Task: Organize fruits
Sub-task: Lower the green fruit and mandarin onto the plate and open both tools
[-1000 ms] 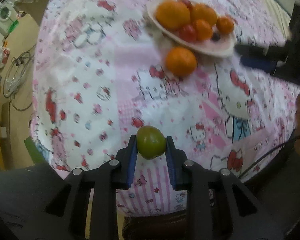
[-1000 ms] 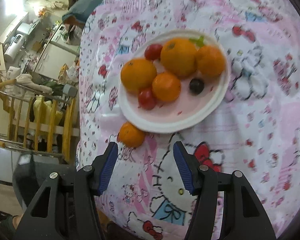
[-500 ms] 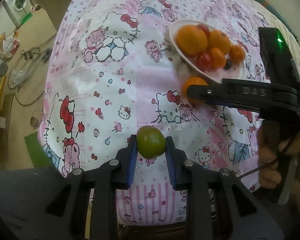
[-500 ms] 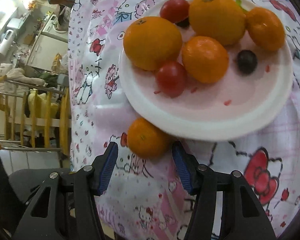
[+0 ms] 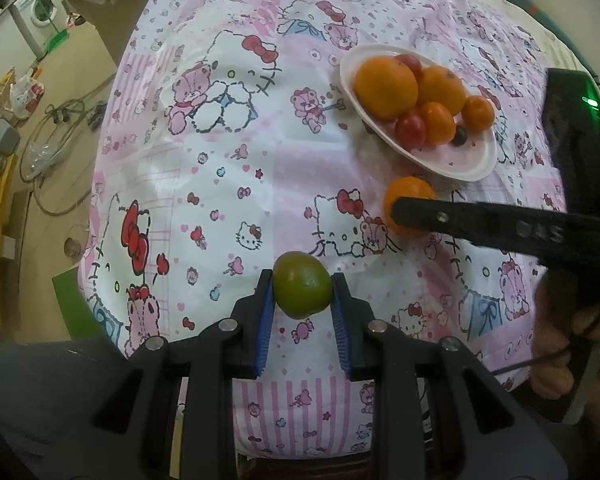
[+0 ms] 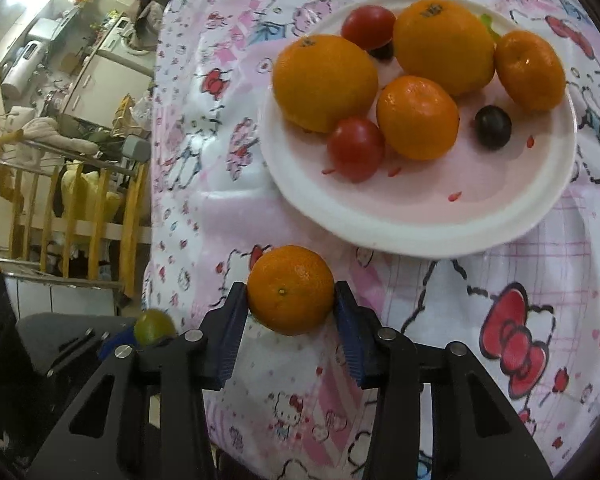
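Observation:
My left gripper (image 5: 302, 292) is shut on a green fruit (image 5: 302, 289) and holds it above the near edge of the table. My right gripper (image 6: 291, 300) is shut on a small orange (image 6: 291, 289) that rests on the cloth just in front of the white plate (image 6: 420, 224). The plate holds several oranges (image 6: 326, 82), two red tomatoes (image 6: 355, 148) and a dark grape (image 6: 493, 126). In the left wrist view the right gripper's finger (image 5: 460, 220) crosses the orange (image 5: 408, 196) below the plate (image 5: 460, 168). The green fruit also shows in the right wrist view (image 6: 154, 326).
The table wears a pink cartoon-cat cloth (image 5: 220, 152). Its left edge drops to a floor with cables (image 5: 60, 128) and a washing machine (image 5: 40, 12). A wooden rack (image 6: 80, 200) and kitchen clutter lie beyond the table in the right wrist view.
My right gripper moved forward and down and closed its fingers on the loose orange by the plate. My left gripper kept the green fruit and pulled back from the plate.

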Tool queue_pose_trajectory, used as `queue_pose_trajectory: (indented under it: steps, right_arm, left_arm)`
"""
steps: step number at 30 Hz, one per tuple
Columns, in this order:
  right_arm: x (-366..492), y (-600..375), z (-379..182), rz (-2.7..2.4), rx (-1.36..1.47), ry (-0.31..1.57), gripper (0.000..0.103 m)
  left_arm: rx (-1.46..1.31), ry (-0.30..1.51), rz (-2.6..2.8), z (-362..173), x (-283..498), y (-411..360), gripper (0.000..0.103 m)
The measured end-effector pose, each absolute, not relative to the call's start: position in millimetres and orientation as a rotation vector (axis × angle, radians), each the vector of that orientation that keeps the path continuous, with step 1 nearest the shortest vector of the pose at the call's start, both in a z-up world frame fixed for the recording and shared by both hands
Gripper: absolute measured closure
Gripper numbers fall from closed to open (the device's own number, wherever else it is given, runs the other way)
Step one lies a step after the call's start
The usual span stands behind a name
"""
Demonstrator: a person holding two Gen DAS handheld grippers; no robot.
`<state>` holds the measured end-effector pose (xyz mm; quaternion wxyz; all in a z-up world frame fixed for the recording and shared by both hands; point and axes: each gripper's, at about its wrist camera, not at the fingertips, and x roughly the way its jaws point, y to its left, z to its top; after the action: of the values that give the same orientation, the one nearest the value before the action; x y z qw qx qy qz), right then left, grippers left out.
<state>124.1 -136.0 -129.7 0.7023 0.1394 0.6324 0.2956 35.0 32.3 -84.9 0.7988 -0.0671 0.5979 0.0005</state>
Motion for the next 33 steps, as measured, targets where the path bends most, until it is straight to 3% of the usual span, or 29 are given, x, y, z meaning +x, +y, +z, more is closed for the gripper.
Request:
queue_pose_trajectory:
  steps: [9,21,33]
  right_arm:
    - [108.6,-191.6,-103.9,0.656,0.416,1.373,0.058]
    - [164.6,-276.0,-71.6,0.510,0.558,1.268,0.058]
    - [203.7,-256.2,-100.8,0.510,0.542,1.346,0.058]
  left_arm:
    - [-0.138,1.284,0.000,-78.5,44.0,24.5,0.079]
    - [-0.030,1.234,-0.114,-52.9,110.1,-23.3,0.079]
    - [0.011,1.270,-0.163,-87.8,149.3,-49.9,0.079]
